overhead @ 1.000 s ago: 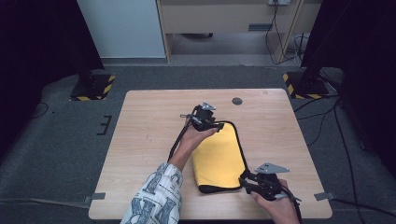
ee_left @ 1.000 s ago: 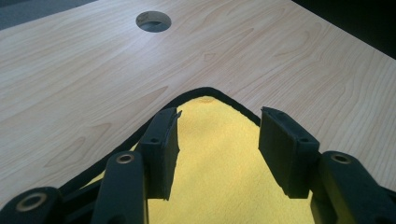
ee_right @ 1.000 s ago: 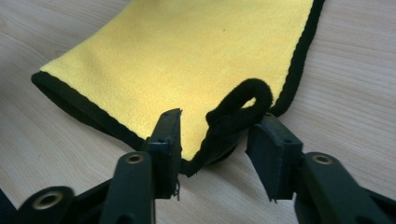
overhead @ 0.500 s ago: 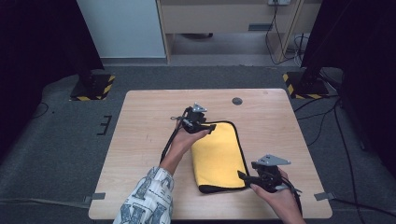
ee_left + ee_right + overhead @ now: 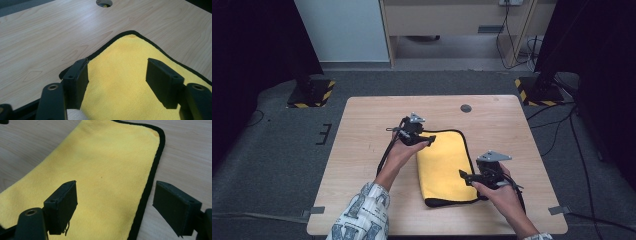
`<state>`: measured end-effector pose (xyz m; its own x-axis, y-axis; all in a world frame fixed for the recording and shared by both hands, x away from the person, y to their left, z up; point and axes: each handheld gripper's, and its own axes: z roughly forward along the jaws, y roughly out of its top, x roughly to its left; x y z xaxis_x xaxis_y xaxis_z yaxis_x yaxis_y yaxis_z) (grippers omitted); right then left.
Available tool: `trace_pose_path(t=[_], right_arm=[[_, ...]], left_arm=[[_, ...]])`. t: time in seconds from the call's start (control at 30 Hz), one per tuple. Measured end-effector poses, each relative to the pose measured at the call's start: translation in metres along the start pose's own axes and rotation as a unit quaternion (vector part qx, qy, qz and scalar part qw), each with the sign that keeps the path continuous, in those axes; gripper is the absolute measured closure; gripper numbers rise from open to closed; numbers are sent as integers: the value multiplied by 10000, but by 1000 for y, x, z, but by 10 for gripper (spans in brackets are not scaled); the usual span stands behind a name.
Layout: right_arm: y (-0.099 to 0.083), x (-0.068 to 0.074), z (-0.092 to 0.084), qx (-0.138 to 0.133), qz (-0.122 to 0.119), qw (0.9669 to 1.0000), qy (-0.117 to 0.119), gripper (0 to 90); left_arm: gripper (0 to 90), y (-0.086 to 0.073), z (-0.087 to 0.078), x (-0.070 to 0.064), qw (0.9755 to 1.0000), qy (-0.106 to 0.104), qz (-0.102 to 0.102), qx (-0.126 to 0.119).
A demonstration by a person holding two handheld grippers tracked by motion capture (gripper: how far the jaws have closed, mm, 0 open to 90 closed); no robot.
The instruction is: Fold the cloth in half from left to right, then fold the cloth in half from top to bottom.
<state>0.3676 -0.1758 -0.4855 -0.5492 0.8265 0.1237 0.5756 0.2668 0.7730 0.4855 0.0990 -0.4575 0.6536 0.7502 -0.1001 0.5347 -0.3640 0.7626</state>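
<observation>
A folded yellow cloth (image 5: 444, 165) with a black hem lies flat on the wooden table (image 5: 362, 160). My left gripper (image 5: 426, 142) is at the cloth's far left corner. In the left gripper view, its jaws (image 5: 116, 62) stand apart over the yellow cloth (image 5: 130, 47); they have just been opening and press on nothing. My right gripper (image 5: 465, 176) is at the near right part of the cloth. Its jaws (image 5: 115, 183) have also just been opening. They straddle the black hem (image 5: 147, 187) of the cloth (image 5: 100, 152) without pinching it.
A round cable hole (image 5: 466, 108) sits in the table toward its far edge, also visible ahead of the left gripper (image 5: 103, 2). Bare wood (image 5: 512, 130) lies on both sides of the cloth. Black stands with striped feet (image 5: 532, 90) rise beyond the table.
Both grippers' jaws have spread and let the cloth go; it now lies flat. The left gripper has shifted left off the far corner. The right gripper has slid a little farther from me.
</observation>
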Motion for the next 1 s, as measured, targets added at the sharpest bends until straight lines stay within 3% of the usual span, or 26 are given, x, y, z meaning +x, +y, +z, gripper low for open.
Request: trace_pose_path(t=[0.3,0.57,0.73,1.0], right_arm=[[24,-11,22,85,-13,9998,-167,160],[55,-29,39,-55,1,9997,-244,124],[67,-41,49,-95,84,9995,-291,158],[83,-60,75,33,0,9997,-256,240]], left_arm=[[232,-5,-3,2,10000,33,-57,0],[132,-8,-2,0,9999,-25,-17,104],[114,-9,-2,2,9999,-43,-5,95],[124,-12,3,10,9996,188,-88,166]])
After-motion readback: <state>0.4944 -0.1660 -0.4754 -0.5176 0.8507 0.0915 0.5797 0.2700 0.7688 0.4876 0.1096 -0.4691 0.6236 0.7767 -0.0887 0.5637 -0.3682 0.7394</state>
